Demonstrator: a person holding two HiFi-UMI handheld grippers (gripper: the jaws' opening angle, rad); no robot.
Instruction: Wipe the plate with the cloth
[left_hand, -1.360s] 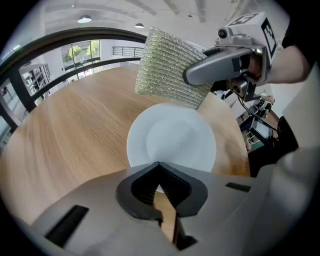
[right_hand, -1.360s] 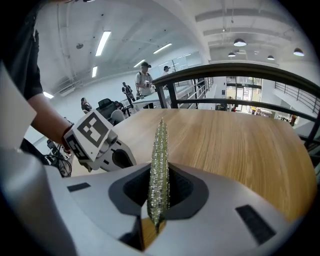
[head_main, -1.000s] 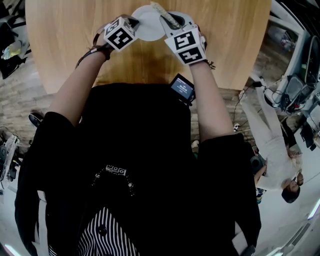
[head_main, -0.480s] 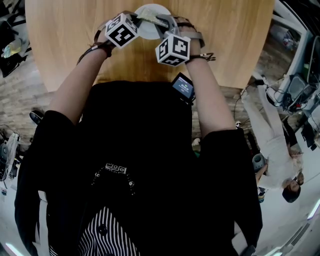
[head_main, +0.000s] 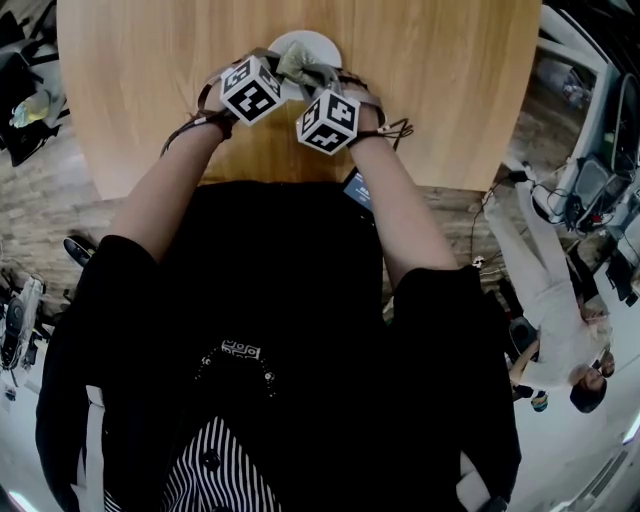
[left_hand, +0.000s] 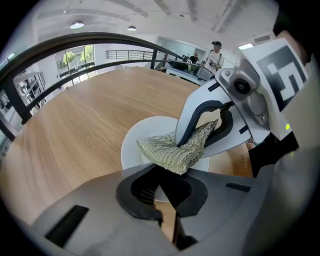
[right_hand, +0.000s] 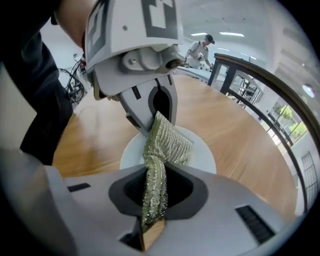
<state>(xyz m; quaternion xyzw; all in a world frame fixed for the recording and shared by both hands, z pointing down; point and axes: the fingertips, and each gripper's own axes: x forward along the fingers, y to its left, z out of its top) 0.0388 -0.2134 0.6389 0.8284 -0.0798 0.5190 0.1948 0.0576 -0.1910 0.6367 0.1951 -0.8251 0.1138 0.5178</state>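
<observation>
A white plate (head_main: 312, 42) lies on the round wooden table (head_main: 450, 80), straight ahead of me. My right gripper (head_main: 312, 82) is shut on a greenish-grey woven cloth (head_main: 298, 66), which hangs over the plate's near rim. In the right gripper view the cloth (right_hand: 165, 145) runs up out of my right gripper (right_hand: 154, 196) onto the plate (right_hand: 202, 152). My left gripper (head_main: 280, 66) is close on the left, its jaws together. In the left gripper view the cloth (left_hand: 170, 150) touches the tips of my left gripper (left_hand: 162, 181), above the plate (left_hand: 131, 151).
The table's near edge (head_main: 300, 185) runs just below both grippers, against my body. A small dark device (head_main: 356, 186) sits at my waist. A person (head_main: 550, 330) stands on the floor to the right, beside cables and equipment (head_main: 590, 190).
Both grippers have drawn together and come nearer to me. The right gripper has dragged the cloth from the plate's far right across to its near rim.
</observation>
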